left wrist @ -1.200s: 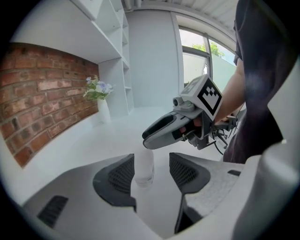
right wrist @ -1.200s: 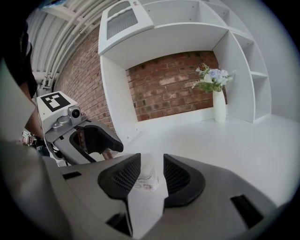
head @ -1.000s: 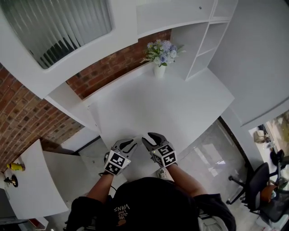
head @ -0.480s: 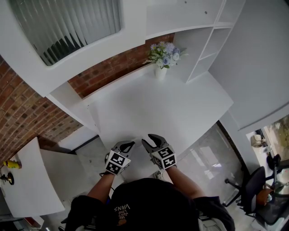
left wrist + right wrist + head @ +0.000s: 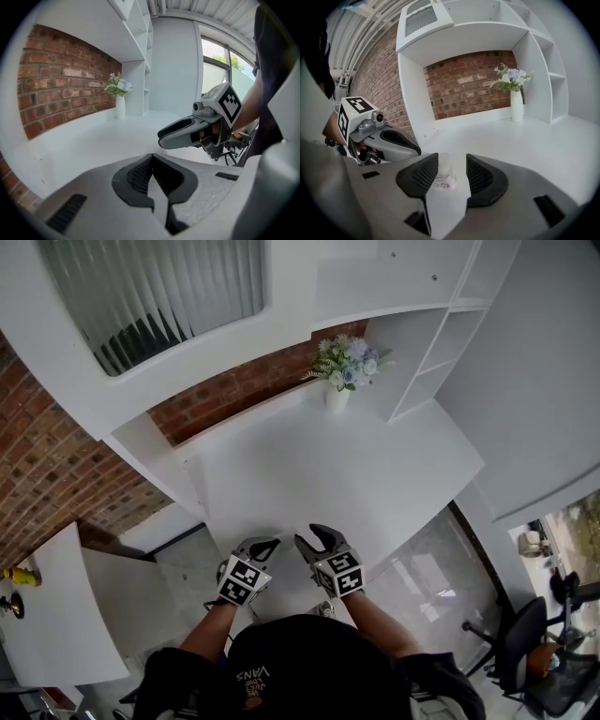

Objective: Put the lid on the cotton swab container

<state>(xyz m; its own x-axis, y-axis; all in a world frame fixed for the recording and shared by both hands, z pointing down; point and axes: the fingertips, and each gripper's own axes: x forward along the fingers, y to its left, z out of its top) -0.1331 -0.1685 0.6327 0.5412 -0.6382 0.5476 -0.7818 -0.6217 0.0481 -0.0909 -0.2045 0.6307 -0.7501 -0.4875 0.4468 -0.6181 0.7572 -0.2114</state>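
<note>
Opening around a small translucent cotton swab container (image 5: pixel 442 176), the right gripper (image 5: pixel 452 166) has it between its pads, close against one and clear of the other, so nothing is pinched. The container's long axis runs roughly along the jaws, with its wider printed end nearer the camera. Just beside it, the left gripper (image 5: pixel 152 161) is closed tight with nothing between its jaws. Both hover at the near edge of a white desk (image 5: pixel 328 465). Beyond are a brick wall (image 5: pixel 234 385), a vase of flowers (image 5: pixel 342 367) and white shelves (image 5: pixel 422 343).
</note>
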